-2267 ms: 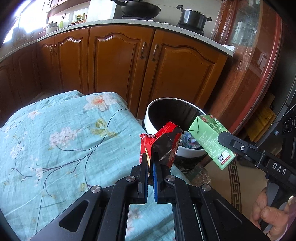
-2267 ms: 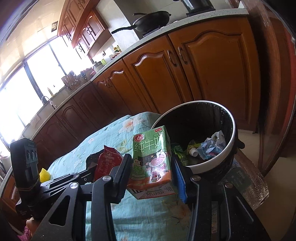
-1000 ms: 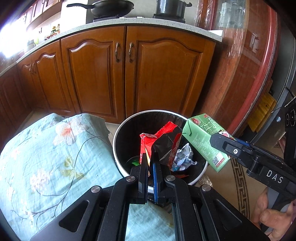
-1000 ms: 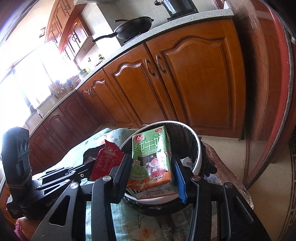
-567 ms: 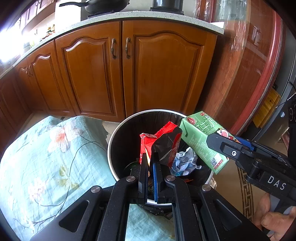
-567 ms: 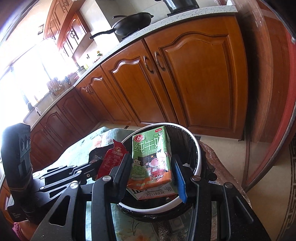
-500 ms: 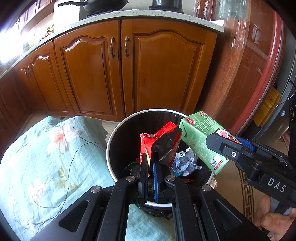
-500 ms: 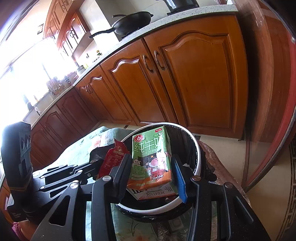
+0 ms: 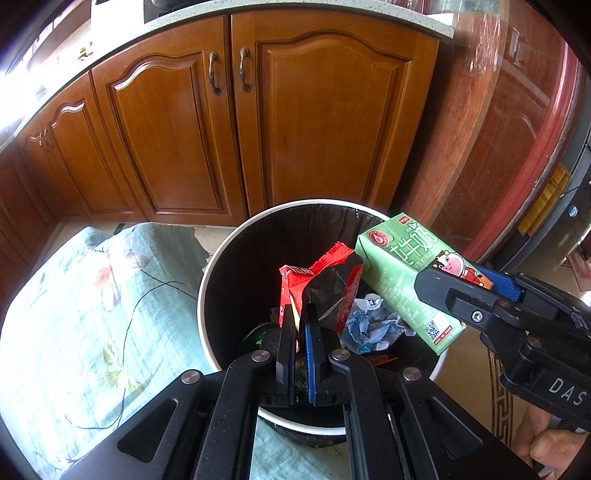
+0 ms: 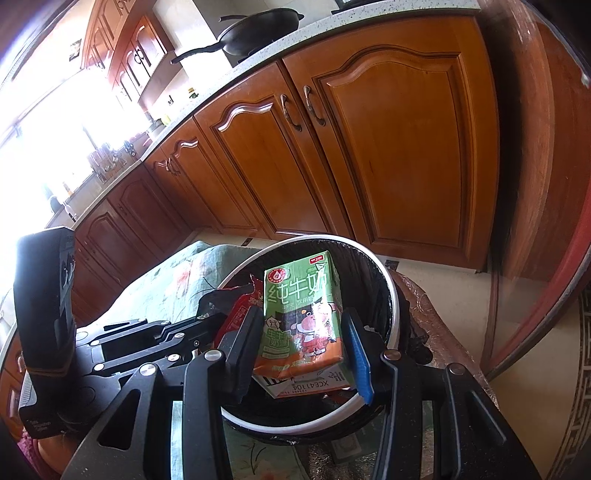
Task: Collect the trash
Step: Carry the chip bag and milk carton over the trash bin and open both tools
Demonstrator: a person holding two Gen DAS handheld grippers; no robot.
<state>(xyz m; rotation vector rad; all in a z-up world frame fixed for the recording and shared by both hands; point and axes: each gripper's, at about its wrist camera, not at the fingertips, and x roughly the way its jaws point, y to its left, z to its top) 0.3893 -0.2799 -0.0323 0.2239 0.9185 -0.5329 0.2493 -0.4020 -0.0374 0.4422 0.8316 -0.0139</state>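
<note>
My left gripper [image 9: 301,317] is shut on a red and black snack wrapper [image 9: 325,284], held over the mouth of a round bin with a white rim [image 9: 221,247] and a black liner. My right gripper [image 10: 301,325] is shut on a green milk carton [image 10: 299,317], also above the bin [image 10: 391,295]. In the left wrist view the carton [image 9: 399,277] hangs over the bin's right side, right of the wrapper. In the right wrist view the wrapper [image 10: 242,306] and the left gripper [image 10: 207,317] sit left of the carton. Crumpled paper and other trash [image 9: 369,321] lie in the bin.
A table with a teal floral cloth [image 9: 74,325] lies left of the bin. Wooden cabinet doors [image 9: 229,122] stand behind it, with a wok [image 10: 258,33] on the counter above. A dark red wooden panel [image 9: 517,129] rises at the right. A person's hand [image 9: 550,443] holds the right gripper.
Both grippers have moved forward and a little down, so wrapper and carton now hang over the bin's opening instead of beside the table edge. Both grips are unchanged.
</note>
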